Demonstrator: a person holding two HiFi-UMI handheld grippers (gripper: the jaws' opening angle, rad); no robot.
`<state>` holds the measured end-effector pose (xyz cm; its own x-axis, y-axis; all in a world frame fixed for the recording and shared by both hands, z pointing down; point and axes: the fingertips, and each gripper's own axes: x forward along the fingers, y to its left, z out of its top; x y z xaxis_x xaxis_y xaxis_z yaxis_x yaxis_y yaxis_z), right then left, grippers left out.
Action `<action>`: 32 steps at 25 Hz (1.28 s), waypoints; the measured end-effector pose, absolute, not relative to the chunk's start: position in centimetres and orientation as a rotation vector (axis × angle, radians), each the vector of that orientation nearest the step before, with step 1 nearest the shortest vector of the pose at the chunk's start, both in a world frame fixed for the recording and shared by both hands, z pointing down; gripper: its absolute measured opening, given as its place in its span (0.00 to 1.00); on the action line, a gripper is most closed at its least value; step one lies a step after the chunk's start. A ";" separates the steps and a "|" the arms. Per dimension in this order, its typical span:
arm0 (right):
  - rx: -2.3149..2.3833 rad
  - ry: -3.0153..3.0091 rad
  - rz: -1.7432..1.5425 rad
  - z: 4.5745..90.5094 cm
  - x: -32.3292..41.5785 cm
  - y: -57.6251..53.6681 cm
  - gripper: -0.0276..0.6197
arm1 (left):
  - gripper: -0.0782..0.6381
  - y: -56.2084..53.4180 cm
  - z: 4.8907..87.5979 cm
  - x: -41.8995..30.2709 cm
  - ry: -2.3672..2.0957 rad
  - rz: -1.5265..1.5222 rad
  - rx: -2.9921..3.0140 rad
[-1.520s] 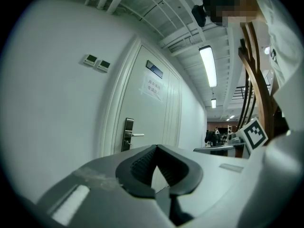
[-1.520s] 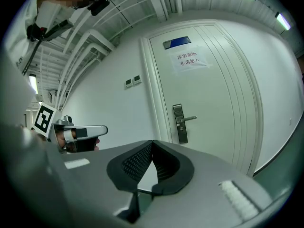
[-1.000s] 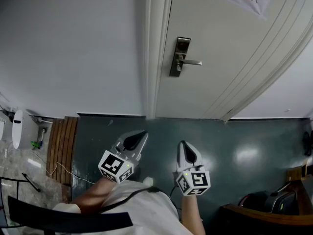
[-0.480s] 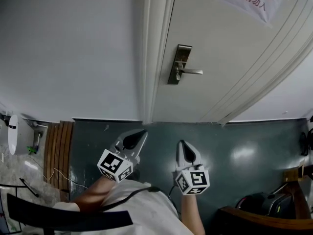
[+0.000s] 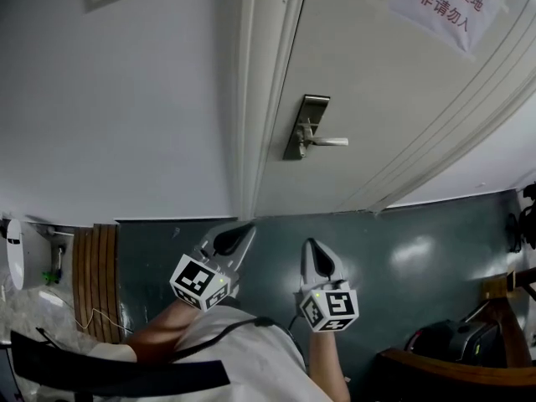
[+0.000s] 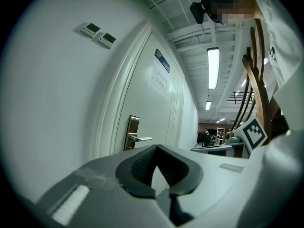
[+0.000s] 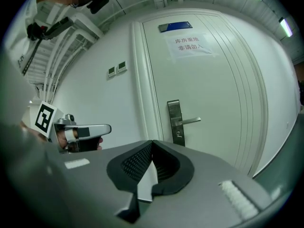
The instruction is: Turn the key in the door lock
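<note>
- Left gripper (image 5: 239, 234): jaws together, nothing between them. It is held level, pointing at the door (image 5: 377, 90).
- Right gripper (image 5: 313, 254): jaws together, empty. It sits just beside the left gripper, tilted slightly down, pointing the same way.
- Lock plate (image 5: 306, 126): on the door's edge, ahead of both grippers and well apart from them. Its handle (image 5: 332, 141) is level and sticks out to the right.
- Left gripper view: the plate is ahead, a little left of the jaw tips. Right gripper view: ahead, a little right of the tips.
- Key: the spot under the handle is too small to read, so I cannot tell whether one is in the lock.
- Sign (image 5: 448, 2) with red print is high on the door, up and right of the grippers.
- Dark floor (image 5: 402, 249) lies under both grippers.
</note>
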<state>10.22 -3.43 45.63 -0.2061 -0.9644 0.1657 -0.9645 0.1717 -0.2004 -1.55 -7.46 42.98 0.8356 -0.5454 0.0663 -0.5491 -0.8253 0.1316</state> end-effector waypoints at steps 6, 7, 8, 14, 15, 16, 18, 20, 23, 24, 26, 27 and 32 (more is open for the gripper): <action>2.016 -2.355 0.405 45.6 9.3 -7.4 0.06 | 0.12 -11.9 42.7 -2.4 -0.782 0.022 2.883; 2.022 -2.348 0.402 45.5 9.0 -8.0 0.06 | 0.12 -12.5 42.8 -2.6 -0.774 0.021 2.885; 2.027 -2.342 0.400 45.5 8.8 -8.5 0.06 | 0.12 -13.2 42.8 -2.8 -0.766 0.020 2.888; 2.051 -2.328 0.432 45.6 7.7 -11.3 0.05 | 0.12 -15.9 42.8 -3.7 -0.721 0.003 2.894; 2.057 -2.330 0.444 45.6 7.6 -11.6 0.06 | 0.12 -16.2 42.9 -3.8 -0.716 0.001 2.891; 2.062 -2.331 0.457 45.7 7.6 -11.8 0.05 | 0.12 -16.5 43.0 -4.0 -0.713 -0.001 2.889; 2.066 -2.334 0.482 46.0 7.4 -12.2 0.05 | 0.12 -17.0 43.1 -4.2 -0.713 -0.007 2.885; 2.065 -2.342 0.506 46.3 7.4 -12.6 0.06 | 0.12 -17.3 43.3 -4.5 -0.718 -0.007 2.879; 2.063 -2.363 0.536 46.6 7.4 -13.2 0.05 | 0.12 -17.6 43.9 -4.6 -0.731 0.014 2.871; 2.063 -2.370 0.545 46.7 7.5 -13.4 0.06 | 0.12 -17.6 44.1 -4.5 -0.736 0.020 2.868; 2.059 -2.391 0.568 46.8 7.8 -13.9 0.06 | 0.12 -17.7 44.3 -4.5 -0.748 0.028 2.865; 2.054 -2.404 0.582 46.9 8.0 -14.1 0.06 | 0.12 -17.8 44.4 -4.5 -0.758 0.031 2.863; 2.004 -2.468 0.670 47.5 8.9 -16.0 0.06 | 0.12 -18.9 44.3 -4.1 -0.841 0.029 2.844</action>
<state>8.89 -16.03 47.54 -0.2353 -0.9565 0.1725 -0.9125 0.1563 -0.3781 -4.12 -18.86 44.30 0.8403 -0.5379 0.0678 -0.5413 -0.8251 0.1619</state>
